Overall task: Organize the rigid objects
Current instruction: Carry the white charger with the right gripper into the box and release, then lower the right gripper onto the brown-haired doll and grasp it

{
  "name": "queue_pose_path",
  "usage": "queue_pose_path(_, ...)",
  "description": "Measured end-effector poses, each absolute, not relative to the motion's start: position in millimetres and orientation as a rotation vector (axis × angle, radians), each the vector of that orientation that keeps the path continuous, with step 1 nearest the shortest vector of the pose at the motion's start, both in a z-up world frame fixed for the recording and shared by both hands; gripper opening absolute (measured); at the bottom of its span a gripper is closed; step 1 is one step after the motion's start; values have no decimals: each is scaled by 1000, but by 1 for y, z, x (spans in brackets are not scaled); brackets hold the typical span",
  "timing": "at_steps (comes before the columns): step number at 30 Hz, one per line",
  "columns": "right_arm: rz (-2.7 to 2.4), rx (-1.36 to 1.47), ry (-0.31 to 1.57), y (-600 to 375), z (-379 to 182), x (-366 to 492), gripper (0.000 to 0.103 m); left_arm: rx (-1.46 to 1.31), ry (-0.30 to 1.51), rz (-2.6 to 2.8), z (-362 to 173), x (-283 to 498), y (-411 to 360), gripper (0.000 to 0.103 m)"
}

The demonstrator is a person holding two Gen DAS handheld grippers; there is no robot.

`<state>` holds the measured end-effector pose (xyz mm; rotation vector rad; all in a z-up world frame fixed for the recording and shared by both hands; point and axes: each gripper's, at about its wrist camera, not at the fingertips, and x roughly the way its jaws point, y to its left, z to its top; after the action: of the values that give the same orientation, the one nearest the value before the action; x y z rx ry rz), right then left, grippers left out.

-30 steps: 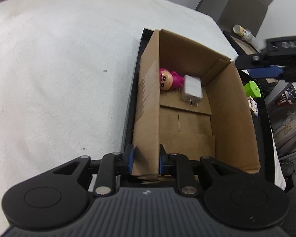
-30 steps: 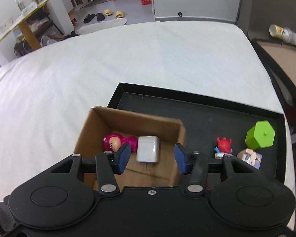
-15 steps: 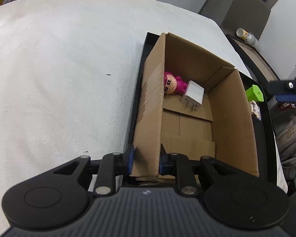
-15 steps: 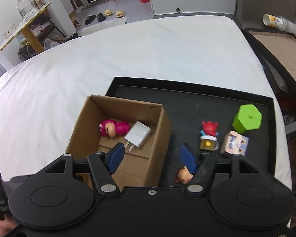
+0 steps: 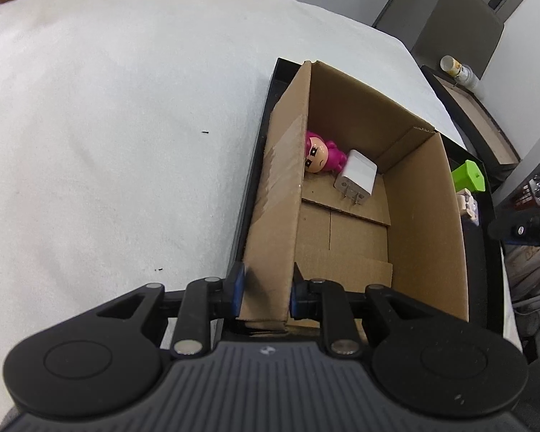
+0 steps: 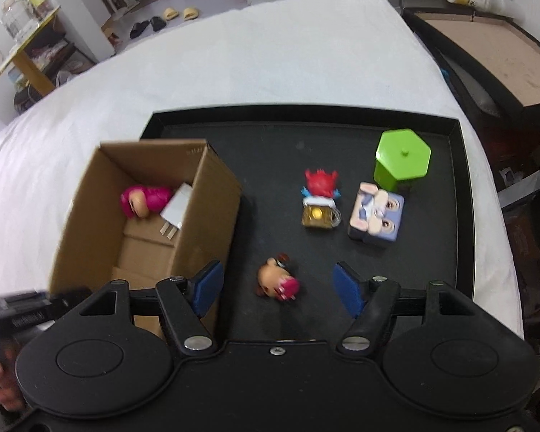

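A cardboard box is standing at the left end of a black tray on a white-covered bed, holding a pink figure and a white charger lying side by side, touching. The left gripper is pinching the box's near wall, jaws narrow. The right gripper is hovering over the tray with jaws opening, a small round-headed figure lying between them, untouched. Beyond it are lying a red-haired figure, a blocky toy and a green hexagonal block. Lettering on the left gripper's body, seen from the right wrist, is too blurred to read.
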<state>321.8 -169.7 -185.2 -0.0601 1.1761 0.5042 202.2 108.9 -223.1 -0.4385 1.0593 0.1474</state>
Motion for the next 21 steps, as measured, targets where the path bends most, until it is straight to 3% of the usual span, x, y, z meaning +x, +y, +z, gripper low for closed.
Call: queue_pose_path(21,657,90,1117,-193,-231,309,67,-422,1059,200,-219,205,101,21)
